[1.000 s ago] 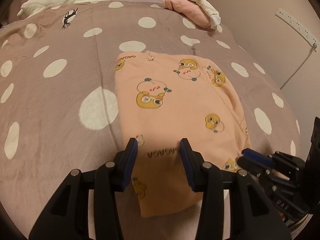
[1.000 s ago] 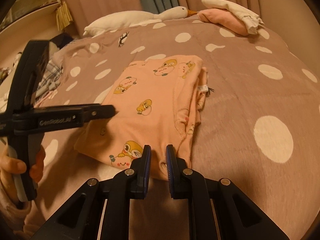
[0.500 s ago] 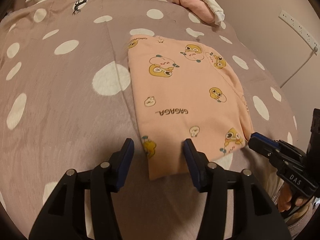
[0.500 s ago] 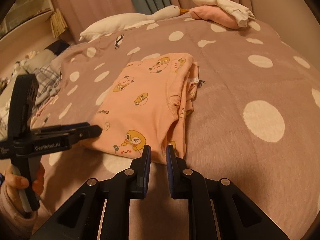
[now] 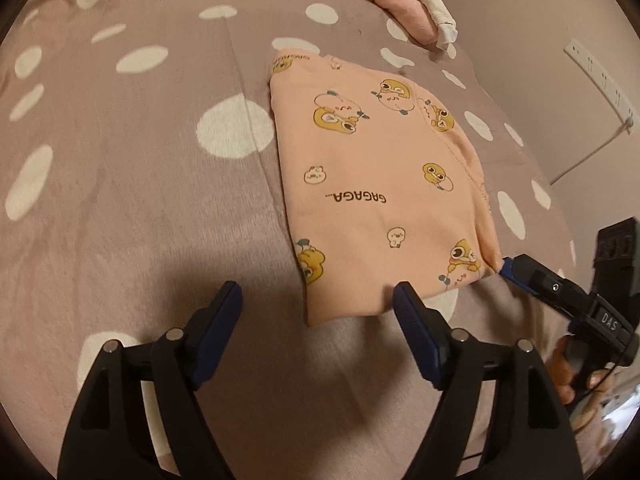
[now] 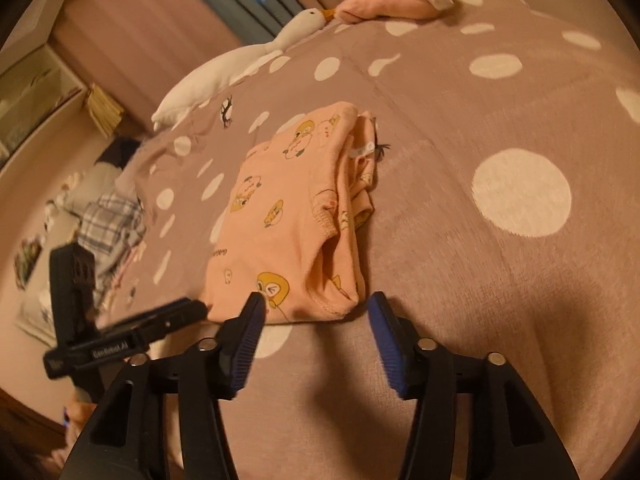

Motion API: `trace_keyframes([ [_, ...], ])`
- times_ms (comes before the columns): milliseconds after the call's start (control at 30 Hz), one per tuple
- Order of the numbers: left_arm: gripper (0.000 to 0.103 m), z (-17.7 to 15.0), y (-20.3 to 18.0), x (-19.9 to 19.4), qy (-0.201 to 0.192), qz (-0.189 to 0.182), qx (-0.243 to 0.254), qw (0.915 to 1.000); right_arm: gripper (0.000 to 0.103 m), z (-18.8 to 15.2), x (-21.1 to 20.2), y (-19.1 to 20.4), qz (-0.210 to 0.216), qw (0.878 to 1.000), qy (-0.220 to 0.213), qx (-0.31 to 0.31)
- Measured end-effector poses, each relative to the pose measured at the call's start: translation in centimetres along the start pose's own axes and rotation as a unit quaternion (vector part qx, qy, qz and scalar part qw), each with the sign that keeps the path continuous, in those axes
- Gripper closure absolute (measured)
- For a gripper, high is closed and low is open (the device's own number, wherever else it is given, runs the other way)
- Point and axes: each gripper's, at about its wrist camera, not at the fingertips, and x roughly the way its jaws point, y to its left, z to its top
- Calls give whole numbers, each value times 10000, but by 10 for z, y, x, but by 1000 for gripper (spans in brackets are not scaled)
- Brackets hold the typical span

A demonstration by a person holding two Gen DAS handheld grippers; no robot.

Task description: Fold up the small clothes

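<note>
Left wrist view first: the left claw (image 5: 318,300) stands spread wide, having just been opening, its blue pads hovering at the near edge of the folded peach garment (image 5: 380,184) with nothing pinched; the right-hand pad sits just at the cloth's near hem, the other over bare bedspread (image 5: 120,200). The garment lies flat on the bed, duck prints and the word GAGAGA showing upside down. At the right edge the right claw (image 5: 506,270) pokes in, its blue tip just beside the garment's near right corner, with fingers (image 5: 560,372) of a hand wrapped on its grip below. Farther back, a pink and white bundle (image 5: 404,12) sits by the wall, and only this view catches the white power strip (image 5: 600,80) with its cord.

Right wrist view now: the right claw (image 6: 316,306) is also spread apart, jaws just opened, empty, straddling the garment's (image 6: 288,216) near corner without pressing it. Here the stacked folded layers along the garment's right side show, with a small white label. The left claw (image 6: 200,308) reaches in from the left, tip close to the near hem. Beyond, a white goose plush (image 6: 240,64), curtains (image 6: 240,4), and a plaid heap (image 6: 108,220) off the bed, unseen by the other camera.
</note>
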Motion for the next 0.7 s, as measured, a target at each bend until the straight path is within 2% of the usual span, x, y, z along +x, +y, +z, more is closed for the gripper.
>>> trace_keyframes([
  [233, 25, 4, 5, -1, 41, -272, -242, 9993, 38, 6, 9, -10, 299, 9986, 51, 432],
  [500, 25, 12, 9, 3, 61, -492, -350, 9982, 38, 16, 15, -10, 317, 9983, 85, 487],
  [700, 25, 23, 17, 8, 108, -1107, -565, 9922, 38, 24, 24, -13, 336, 9980, 129, 518],
])
